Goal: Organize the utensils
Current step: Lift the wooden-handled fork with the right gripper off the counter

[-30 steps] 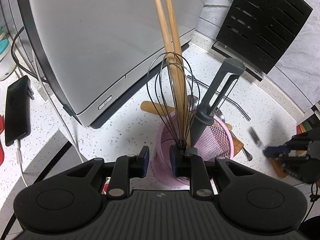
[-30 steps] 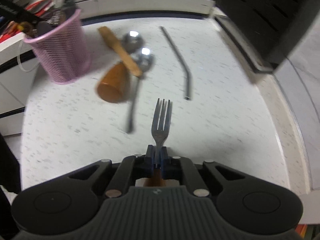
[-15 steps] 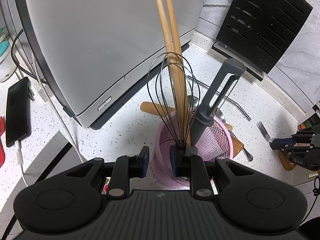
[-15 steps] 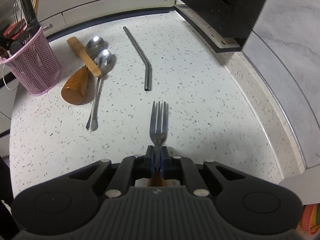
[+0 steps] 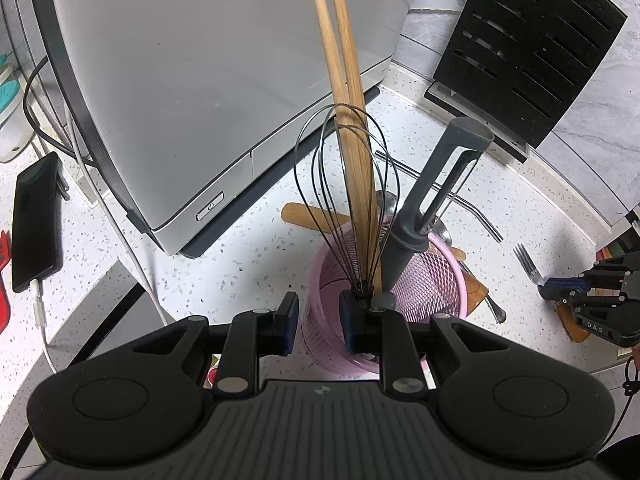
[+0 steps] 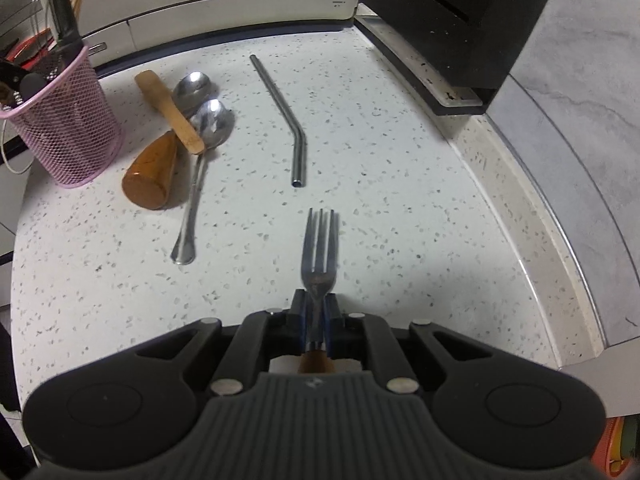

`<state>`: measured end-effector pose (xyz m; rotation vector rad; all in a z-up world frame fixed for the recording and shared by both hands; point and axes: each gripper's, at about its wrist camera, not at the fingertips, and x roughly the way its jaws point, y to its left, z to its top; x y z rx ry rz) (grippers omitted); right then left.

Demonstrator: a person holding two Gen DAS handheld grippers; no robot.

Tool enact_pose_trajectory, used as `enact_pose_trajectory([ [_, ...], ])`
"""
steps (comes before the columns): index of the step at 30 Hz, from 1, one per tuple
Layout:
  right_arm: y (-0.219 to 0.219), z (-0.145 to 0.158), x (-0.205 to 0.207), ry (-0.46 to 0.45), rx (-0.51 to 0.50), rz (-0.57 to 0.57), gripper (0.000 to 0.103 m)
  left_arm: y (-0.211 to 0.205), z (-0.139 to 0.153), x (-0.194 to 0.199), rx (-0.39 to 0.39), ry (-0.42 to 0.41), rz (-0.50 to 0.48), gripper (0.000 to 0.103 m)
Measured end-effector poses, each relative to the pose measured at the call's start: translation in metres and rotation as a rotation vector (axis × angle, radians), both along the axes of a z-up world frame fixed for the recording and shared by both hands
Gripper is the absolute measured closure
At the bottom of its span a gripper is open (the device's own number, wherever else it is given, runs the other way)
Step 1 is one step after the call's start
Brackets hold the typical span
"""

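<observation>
My right gripper [image 6: 316, 312] is clamped on the neck of a steel four-tined fork [image 6: 319, 252]; its brown handle end shows behind the pads, and the tines point out over the speckled white stone countertop [image 6: 400, 184], clear of it.

My left gripper [image 5: 318, 322] grips the near rim of the pink wire-mesh utensil holder [image 5: 424, 280], one pad outside the wall and one inside. Standing in the holder:
- two long wooden chopsticks [image 5: 344, 92], leaning together;
- a black wire whisk [image 5: 340, 184], loops up;
- a grey plastic peeler [image 5: 432, 200], tilted right.

Loose on the countertop beside the holder, in the right wrist view:
- a glossy brown tapered wooden handle [image 6: 150, 176], lying on its side;
- a pale flat wooden piece [image 6: 168, 110] laid across two steel spoons [image 6: 202, 136], bowls side by side;
- a bent steel drinking straw [image 6: 284, 116], apart from the spoons and ahead of the fork tines.

Behind these stands a grey-white appliance [image 5: 200, 80] with a power-symbol button [image 5: 210, 212]; its front lettering is too small to read. A black slotted rack [image 5: 528, 48] leans at the back corner against the grey marbled wall. Left of the appliance a black phone [image 5: 34, 224] lies with a white cable plugged in. Seen from my left wrist, the right gripper body carries the letters "DAS".
</observation>
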<state>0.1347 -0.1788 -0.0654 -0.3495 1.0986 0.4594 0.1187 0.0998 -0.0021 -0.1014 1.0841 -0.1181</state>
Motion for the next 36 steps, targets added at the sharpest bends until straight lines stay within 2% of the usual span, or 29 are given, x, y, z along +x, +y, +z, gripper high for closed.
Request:
enact_pose_trajectory([
  [18, -0.002, 0.004, -0.009, -0.008, 0.037, -0.017, 0.102, 0.0, 0.0, -0.002, 0.003, -0.002, -0.001, 0.077],
  [29, -0.011, 0.022, -0.005, -0.06, 0.14, -0.081, 0.102, -0.002, 0.002, -0.002, 0.009, -0.003, -0.006, 0.077],
  [36, -0.008, 0.036, -0.01, -0.098, 0.22, -0.074, 0.102, -0.002, 0.001, -0.002, 0.007, -0.002, -0.006, 0.077],
])
